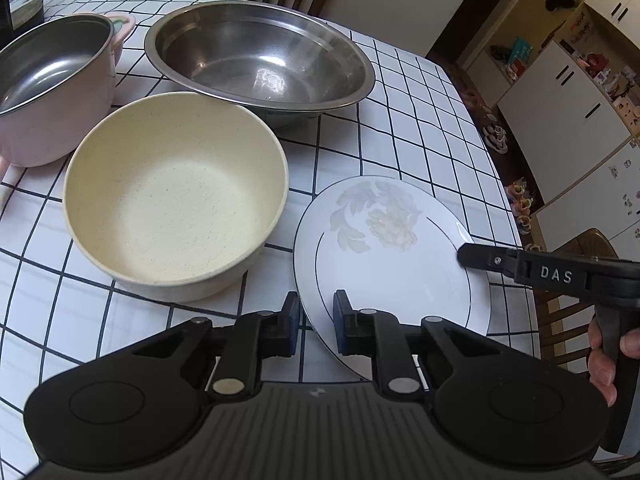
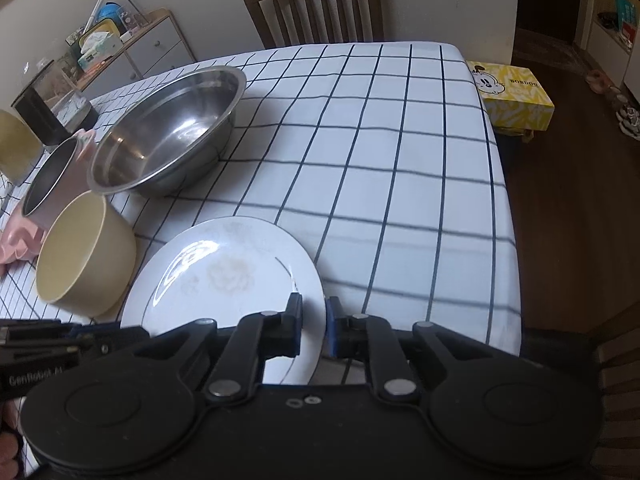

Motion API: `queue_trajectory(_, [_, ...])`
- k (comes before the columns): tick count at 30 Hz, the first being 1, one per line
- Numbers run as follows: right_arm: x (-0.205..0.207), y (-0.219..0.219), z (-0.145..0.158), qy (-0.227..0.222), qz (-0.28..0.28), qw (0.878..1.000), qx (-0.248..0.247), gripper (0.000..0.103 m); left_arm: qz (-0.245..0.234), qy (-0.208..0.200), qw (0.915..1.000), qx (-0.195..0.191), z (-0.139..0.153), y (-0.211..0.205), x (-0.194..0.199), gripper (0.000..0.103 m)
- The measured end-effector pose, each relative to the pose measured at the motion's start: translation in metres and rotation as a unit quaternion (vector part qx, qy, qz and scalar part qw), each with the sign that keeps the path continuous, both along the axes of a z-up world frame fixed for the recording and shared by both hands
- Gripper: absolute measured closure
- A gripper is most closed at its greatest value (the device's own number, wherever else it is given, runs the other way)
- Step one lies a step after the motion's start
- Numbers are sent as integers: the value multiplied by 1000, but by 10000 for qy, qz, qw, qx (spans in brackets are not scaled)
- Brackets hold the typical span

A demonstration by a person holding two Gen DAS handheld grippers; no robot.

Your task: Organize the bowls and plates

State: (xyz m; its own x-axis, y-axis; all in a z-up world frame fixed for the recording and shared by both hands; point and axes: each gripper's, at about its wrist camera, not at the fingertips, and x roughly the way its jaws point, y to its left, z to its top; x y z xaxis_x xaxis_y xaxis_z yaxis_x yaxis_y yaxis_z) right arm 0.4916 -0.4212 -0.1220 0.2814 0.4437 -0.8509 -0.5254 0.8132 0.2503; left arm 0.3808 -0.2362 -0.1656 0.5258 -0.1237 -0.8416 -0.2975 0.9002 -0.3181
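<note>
Both grippers — left gripper (image 1: 316, 320), right gripper (image 2: 314, 326) — clamp plate (image 1: 392, 264) rim.

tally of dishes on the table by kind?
Plates: 1, white plate
Steel bowls: 1, wide steel bowl
Cream bowls: 1, cream bowl
Pink pots: 1, pink pot
Total: 4

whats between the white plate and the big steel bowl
Only bare checked tablecloth lies between the white plate and the steel bowl, clearest in the right wrist view.
</note>
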Motion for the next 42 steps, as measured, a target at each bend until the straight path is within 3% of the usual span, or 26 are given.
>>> queue_trajectory(12, [-44, -22, 15, 42, -383, 9989, 265, 92, -391, -158, 9990, 167, 19, -5, -32, 87])
queue_trajectory(23, [-100, -18, 55, -226, -670, 9966, 428, 93, -595, -316, 9976, 145, 51, 14, -74, 87])
queue_trajectory(31, [-147, 5, 80, -450, -807, 9947, 455, 94, -749, -383, 9964, 139, 71, 44, -117, 87])
queue_trajectory(42, [-222, 65, 99, -515, -866, 9934, 542, 94, -738, -371, 9964, 166, 89, 115, -185, 87])
